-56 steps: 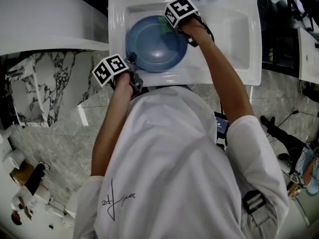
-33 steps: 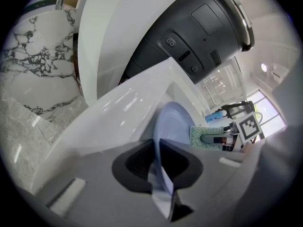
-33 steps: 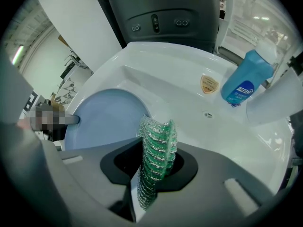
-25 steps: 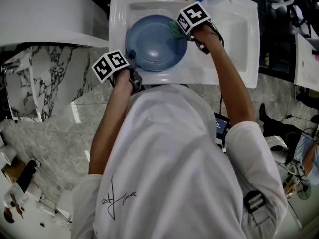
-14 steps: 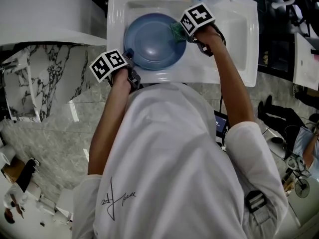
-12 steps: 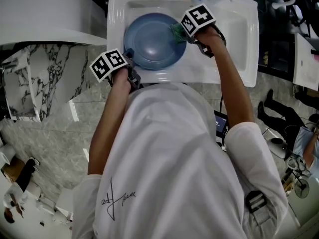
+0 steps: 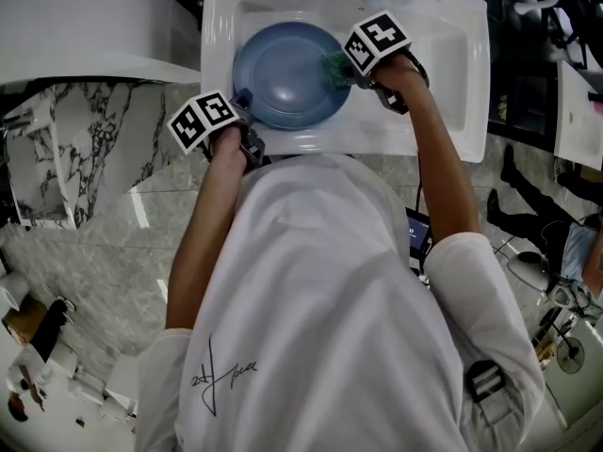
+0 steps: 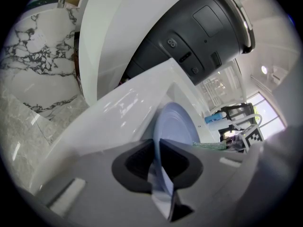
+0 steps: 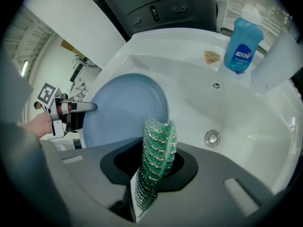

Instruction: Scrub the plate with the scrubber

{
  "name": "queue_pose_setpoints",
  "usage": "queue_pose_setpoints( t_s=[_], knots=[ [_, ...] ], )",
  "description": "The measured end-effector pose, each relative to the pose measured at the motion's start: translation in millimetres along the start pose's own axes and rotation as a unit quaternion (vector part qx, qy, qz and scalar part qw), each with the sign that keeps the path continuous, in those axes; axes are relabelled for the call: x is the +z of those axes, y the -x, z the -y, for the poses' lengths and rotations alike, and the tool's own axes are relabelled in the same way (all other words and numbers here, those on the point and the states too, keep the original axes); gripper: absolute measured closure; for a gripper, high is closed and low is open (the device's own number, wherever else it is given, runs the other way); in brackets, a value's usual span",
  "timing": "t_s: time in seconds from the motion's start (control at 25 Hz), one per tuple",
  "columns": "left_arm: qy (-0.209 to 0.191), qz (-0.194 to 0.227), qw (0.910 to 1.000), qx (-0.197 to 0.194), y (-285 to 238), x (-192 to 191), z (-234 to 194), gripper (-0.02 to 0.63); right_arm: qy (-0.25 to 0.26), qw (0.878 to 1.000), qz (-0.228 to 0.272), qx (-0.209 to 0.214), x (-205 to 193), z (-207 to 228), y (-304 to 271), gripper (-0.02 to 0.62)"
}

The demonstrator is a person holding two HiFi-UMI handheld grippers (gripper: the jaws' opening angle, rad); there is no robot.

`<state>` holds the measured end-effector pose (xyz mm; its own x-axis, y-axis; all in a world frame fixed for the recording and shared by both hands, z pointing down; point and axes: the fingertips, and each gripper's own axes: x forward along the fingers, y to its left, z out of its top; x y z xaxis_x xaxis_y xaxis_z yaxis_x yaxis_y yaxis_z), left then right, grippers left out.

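Observation:
A round blue plate (image 7: 283, 73) stands tilted in the white sink (image 7: 443, 64). My left gripper (image 7: 242, 108) is shut on the plate's near left rim; in the left gripper view the rim (image 8: 163, 174) runs between its jaws. My right gripper (image 7: 347, 68) is shut on a green mesh scrubber (image 9: 156, 155), which sticks out past the jaws. The scrubber (image 7: 334, 67) lies at the plate's right edge. From the right gripper view I see the plate's face (image 9: 125, 110) and the left gripper (image 9: 75, 111) on its far rim.
A blue soap bottle (image 9: 242, 41) and a white tap part (image 9: 277, 63) stand at the sink's back edge. The drain (image 9: 212, 137) lies to the plate's right. A dark round appliance (image 8: 199, 27) looms behind the sink. Marble counter (image 7: 94, 243) lies on the left.
The right gripper with the scrubber has slid rightward and a little nearer, from the plate's upper part to its right edge. The left gripper and the plate have stayed put.

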<state>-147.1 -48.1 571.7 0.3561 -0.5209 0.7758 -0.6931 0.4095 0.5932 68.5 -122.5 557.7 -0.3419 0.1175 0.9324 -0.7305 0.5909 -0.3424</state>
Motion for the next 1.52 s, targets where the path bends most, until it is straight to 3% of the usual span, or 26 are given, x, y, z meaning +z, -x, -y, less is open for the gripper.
queue_pose_setpoints(
  t_s=[0.96,1.52],
  knots=[
    [0.006,0.005,0.9999,-0.007,1,2,0,0.52,-0.023,0.999,0.007,0.037,-23,-31,-3,0.528],
    [0.011,0.007,0.9998,-0.013,1,1,2,0.518,-0.05,0.994,0.013,0.097,-32,-56,-10,0.528]
  ],
)
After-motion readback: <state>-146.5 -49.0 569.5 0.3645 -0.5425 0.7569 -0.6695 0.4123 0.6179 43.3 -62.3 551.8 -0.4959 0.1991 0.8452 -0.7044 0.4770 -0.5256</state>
